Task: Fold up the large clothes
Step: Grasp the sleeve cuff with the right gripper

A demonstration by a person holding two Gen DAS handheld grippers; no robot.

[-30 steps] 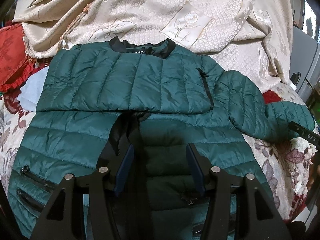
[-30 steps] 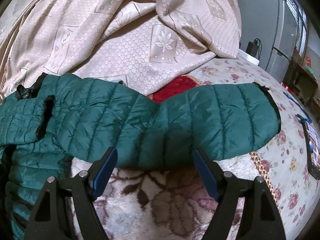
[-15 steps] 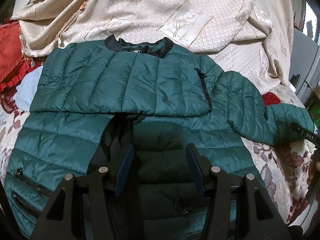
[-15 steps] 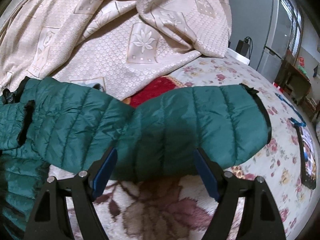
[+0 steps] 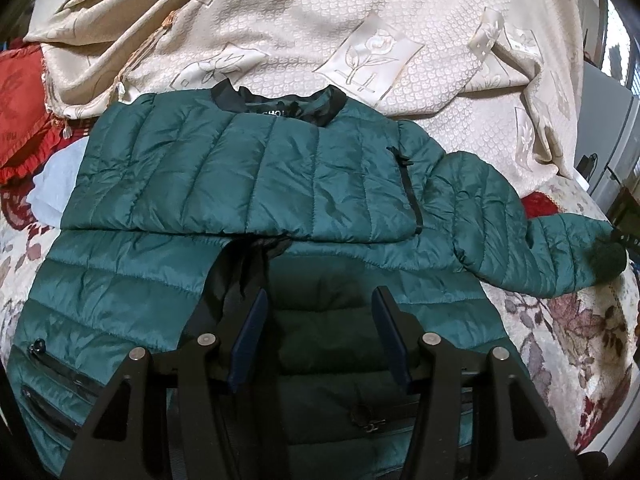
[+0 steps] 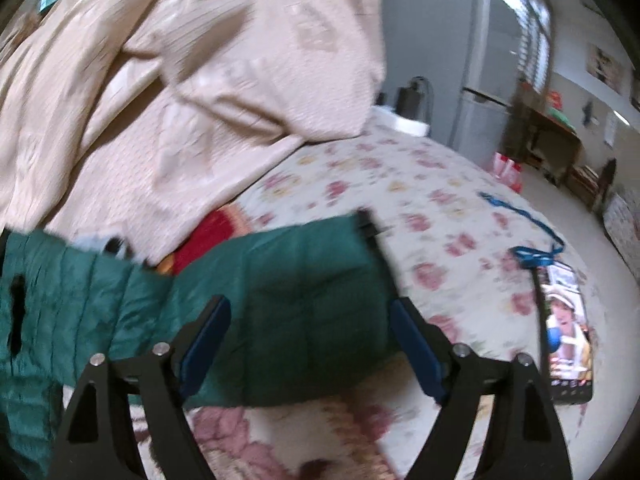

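A dark green quilted puffer jacket [image 5: 248,176] lies on a floral bedspread [image 5: 568,320], black collar at the far side, one sleeve folded across the chest. Its other sleeve [image 5: 520,240] stretches to the right. My left gripper [image 5: 320,332] is open and empty, low over the jacket's lower middle by the open black-lined front. My right gripper [image 6: 308,344] is open with its jaws wide on either side of that sleeve [image 6: 304,312] near the black cuff [image 6: 366,224], not closed on it. The right wrist view is motion-blurred.
A cream patterned blanket [image 5: 320,32] is heaped behind the jacket. A red cushion [image 5: 20,120] lies far left. A phone [image 6: 568,328] with a blue lanyard [image 6: 532,240] lies on the bed right of the sleeve. A grey fridge [image 6: 456,60] stands beyond.
My right gripper has moved right along the sleeve toward the cuff and closer to it; the phone has come into view. My left gripper has shifted slightly over the jacket and stays open.
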